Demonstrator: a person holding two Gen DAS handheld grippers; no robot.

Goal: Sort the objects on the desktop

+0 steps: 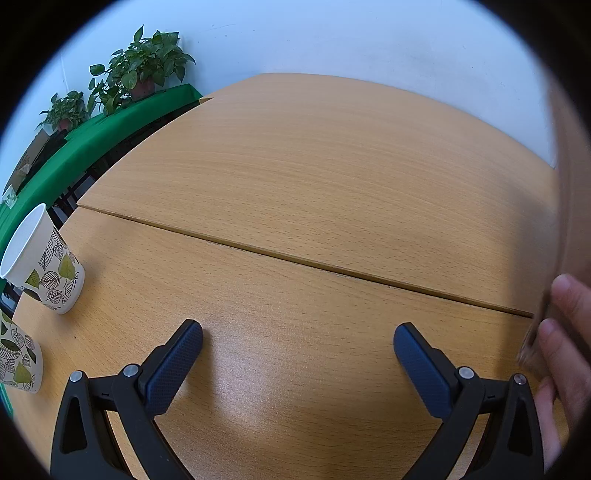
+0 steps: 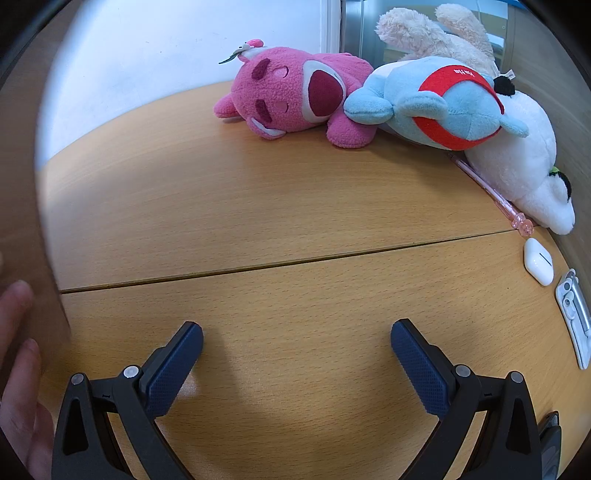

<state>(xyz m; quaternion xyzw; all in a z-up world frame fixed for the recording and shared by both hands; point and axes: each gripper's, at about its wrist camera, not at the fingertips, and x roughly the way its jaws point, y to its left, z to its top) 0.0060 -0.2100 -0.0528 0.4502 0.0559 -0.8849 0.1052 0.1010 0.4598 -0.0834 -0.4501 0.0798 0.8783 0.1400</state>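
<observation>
- Left gripper point(image 1: 297, 341): fingers point(image 1: 173, 365) spread wide, nothing between them, only bare wooden counter point(image 1: 295, 184) ahead.
- Two leaf-print paper cups sit far out to its left: the upright cup point(image 1: 44, 260) beyond the left fingertip, the second cup point(image 1: 18, 360) nearer, cut off at the frame edge. Both well apart from the fingers.
- A person's hand point(image 1: 565, 343) shows at the right edge, against a blurred brown object; cannot tell what it is.
- Potted plants point(image 1: 142, 62) stand on a green-covered table behind.
- Right gripper point(image 2: 297, 341): fingers point(image 2: 421, 369) also wide, empty, over bare counter.
- Far ahead, to the right: pink plush bear point(image 2: 291, 99), touching a light blue plush with red band point(image 2: 436, 103), which leans on a white plush point(image 2: 517, 162); a cream plush point(image 2: 424, 33) behind.
- Pink pen point(image 2: 491, 192) lies along the white plush; white earbud case point(image 2: 538, 266) and a white clip-like item point(image 2: 576, 317) right of the right finger, well apart.
</observation>
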